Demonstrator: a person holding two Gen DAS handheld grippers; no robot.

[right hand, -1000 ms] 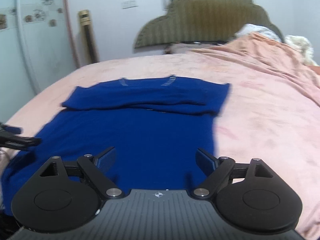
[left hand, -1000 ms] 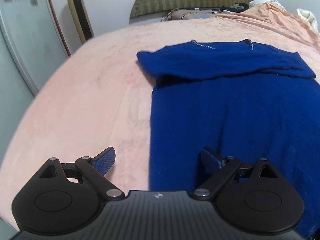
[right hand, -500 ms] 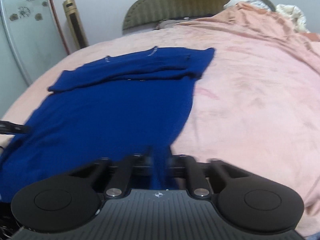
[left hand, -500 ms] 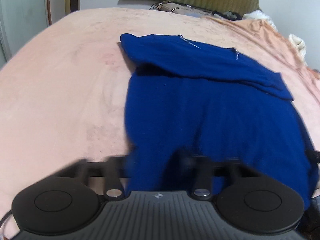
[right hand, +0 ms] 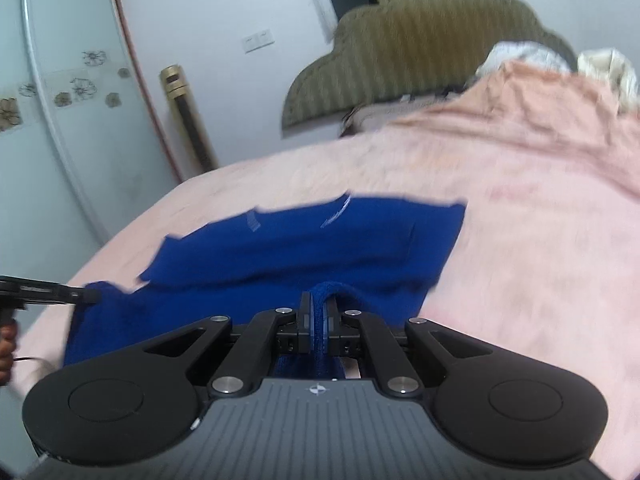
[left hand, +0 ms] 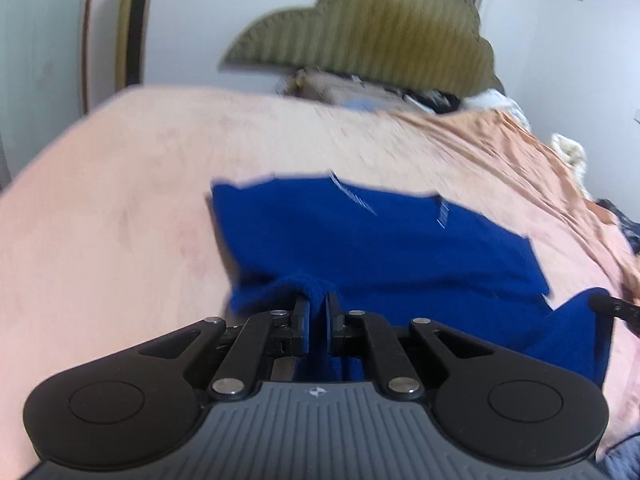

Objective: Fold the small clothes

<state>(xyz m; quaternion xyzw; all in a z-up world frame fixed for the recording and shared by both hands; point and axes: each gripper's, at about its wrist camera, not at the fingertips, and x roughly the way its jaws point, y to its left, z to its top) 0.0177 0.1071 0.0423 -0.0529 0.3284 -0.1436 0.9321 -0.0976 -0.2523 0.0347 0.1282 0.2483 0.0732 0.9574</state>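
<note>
Blue shirt (left hand: 360,248), on pink blanket (left hand: 112,216) of a bed, far end lying flat with sleeves folded in across the chest, collar (left hand: 352,196) toward the headboard (left hand: 360,36); near hem raised off the blanket at two corners. Left gripper (left hand: 318,312), jaws nearly together, clamped on a pinch of blue fabric at the hem's left corner; fabric bunched in a ridge between the pads and hanging below them. Right gripper (right hand: 319,312), jaws likewise nearly together, clamped on a fold of the same shirt (right hand: 304,240) at the hem's right corner, fabric looped over the pad tips. Each gripper visible in the other's view: right gripper (left hand: 612,308) at the right edge of the left wrist view, dark tip against lifted blue cloth; left gripper (right hand: 44,292) at the left edge of the right wrist view, tip at the cloth, with part of a hand (right hand: 6,348) below it. Blanket (right hand: 520,240) rumpled toward the right side of the bed. Olive scalloped headboard (right hand: 420,40) against a white wall; clutter of bedding at its foot, blurred. Gold-and-black upright unit (right hand: 188,116) beside a pale door with flower decals (right hand: 76,92). Both views motion-blurred.
</note>
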